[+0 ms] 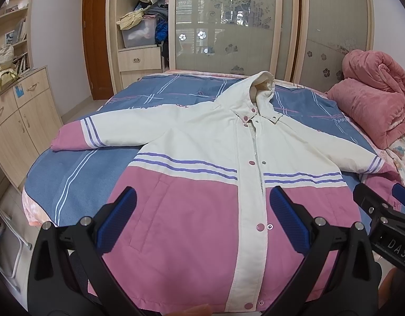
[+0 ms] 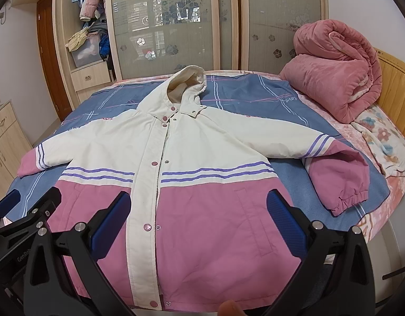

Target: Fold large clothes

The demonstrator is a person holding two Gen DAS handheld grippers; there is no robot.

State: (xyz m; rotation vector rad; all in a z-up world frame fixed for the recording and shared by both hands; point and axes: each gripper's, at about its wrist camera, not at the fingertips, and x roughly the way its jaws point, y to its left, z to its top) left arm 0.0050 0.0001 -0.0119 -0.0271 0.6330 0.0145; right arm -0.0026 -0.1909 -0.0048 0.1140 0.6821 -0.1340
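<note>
Both tools [image 1: 202,216] agape above jacket [image 1: 197,226]

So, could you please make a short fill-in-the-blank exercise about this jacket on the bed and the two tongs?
1. The jacket lies spread flat on the ____.
2. Both the left tongs and the right tongs are ____, holding nothing.
3. The jacket's lower half is ____ in colour.
4. The rolled pink blanket lies beyond the jacket's ____ sleeve.

Missing words: bed; open; pink; right

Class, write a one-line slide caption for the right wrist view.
Open right gripper hovers over a pink-and-cream hooded jacket spread flat on the bed.
</note>
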